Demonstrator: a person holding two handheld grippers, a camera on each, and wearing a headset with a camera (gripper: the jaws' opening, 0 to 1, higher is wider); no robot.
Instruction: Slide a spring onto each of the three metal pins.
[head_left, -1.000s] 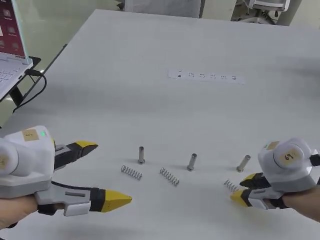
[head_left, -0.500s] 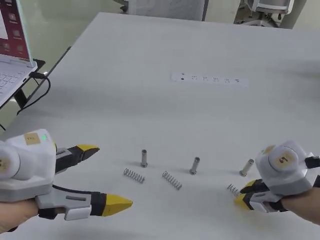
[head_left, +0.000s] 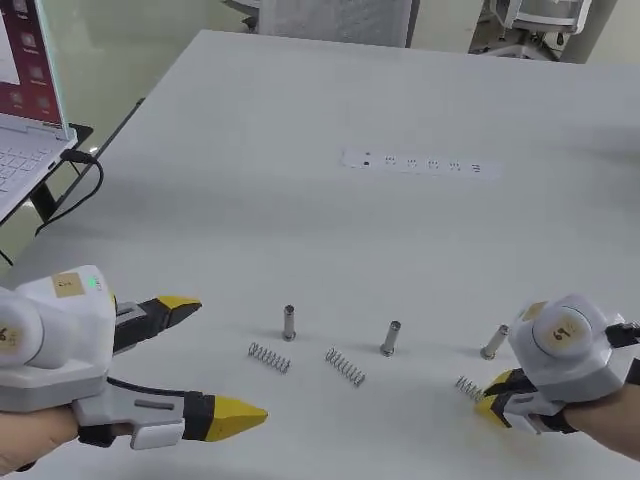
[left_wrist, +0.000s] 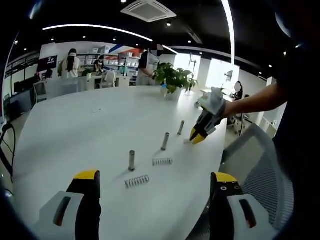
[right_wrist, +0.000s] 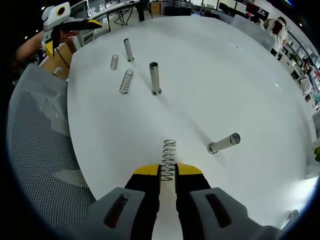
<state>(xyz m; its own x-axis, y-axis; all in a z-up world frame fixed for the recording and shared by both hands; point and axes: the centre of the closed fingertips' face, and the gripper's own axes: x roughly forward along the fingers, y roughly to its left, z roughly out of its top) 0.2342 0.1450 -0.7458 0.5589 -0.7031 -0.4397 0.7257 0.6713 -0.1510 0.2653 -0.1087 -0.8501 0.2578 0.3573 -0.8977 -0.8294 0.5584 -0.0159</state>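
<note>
Right gripper sits low at the near right of the white table, its jaws drawn narrow around the near end of the right spring, which lies flat on the tabletop and pokes out beyond the yellow tips. In the head view this gripper's white body covers most of its jaws and the gripped end of the spring, so the hold reads clearly from its own camera alone. Just past the spring stands the right pin, bare. The middle pin and left pin stand upright to its left, also bare, with the middle spring and left spring lying loose just on their near side. Left gripper hovers at the near left, well apart from the parts, its jaws spread wide and holding nothing; its rear is cut off by the frame. Farther off lies a white power strip, and a laptop at the far left is cropped.
</note>
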